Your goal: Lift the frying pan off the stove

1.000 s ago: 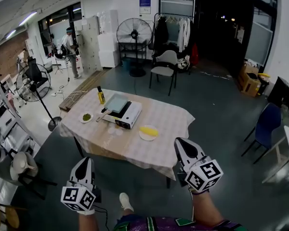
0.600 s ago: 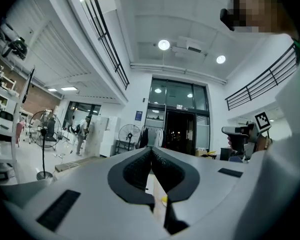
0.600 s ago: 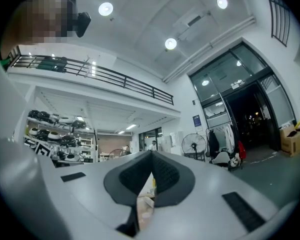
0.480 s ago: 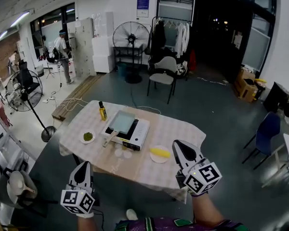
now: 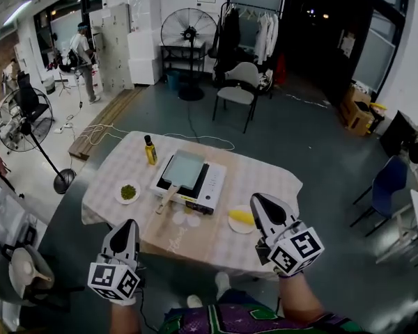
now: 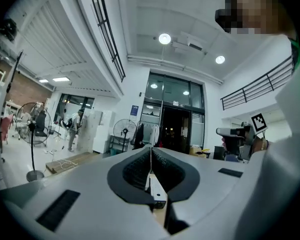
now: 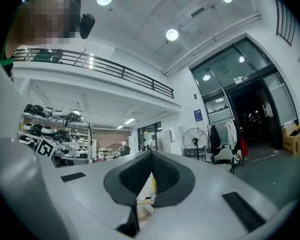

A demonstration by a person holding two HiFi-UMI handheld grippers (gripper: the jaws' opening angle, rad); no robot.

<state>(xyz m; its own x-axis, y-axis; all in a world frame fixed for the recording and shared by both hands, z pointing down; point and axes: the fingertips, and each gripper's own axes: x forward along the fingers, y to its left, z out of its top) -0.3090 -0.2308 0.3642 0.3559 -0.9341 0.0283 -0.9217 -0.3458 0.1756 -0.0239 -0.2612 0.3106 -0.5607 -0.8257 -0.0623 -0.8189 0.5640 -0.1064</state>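
Note:
A square grey frying pan (image 5: 183,168) sits on a white portable stove (image 5: 214,186) in the middle of the table (image 5: 265,179). Its wooden handle (image 5: 166,199) points toward me and to the left. My left gripper (image 5: 129,225) is held low before the table's near left edge, shut and empty. My right gripper (image 5: 256,200) hovers over the near right edge, also shut and empty. Both are well short of the pan. In the left gripper view the jaws (image 6: 151,150) meet at the tip, as they do in the right gripper view (image 7: 151,155).
On the table stand a yellow oil bottle (image 5: 150,149), a small dish of greens (image 5: 128,192) and a plate with a yellow item (image 5: 242,218). A chair (image 5: 238,89) and a fan (image 5: 188,30) stand behind the table, another fan (image 5: 21,113) at left, a person (image 5: 81,51) far back.
The table has come nearer and sits more centred in the head view. Both grippers stay shut and low, now closer to the table's near edge.

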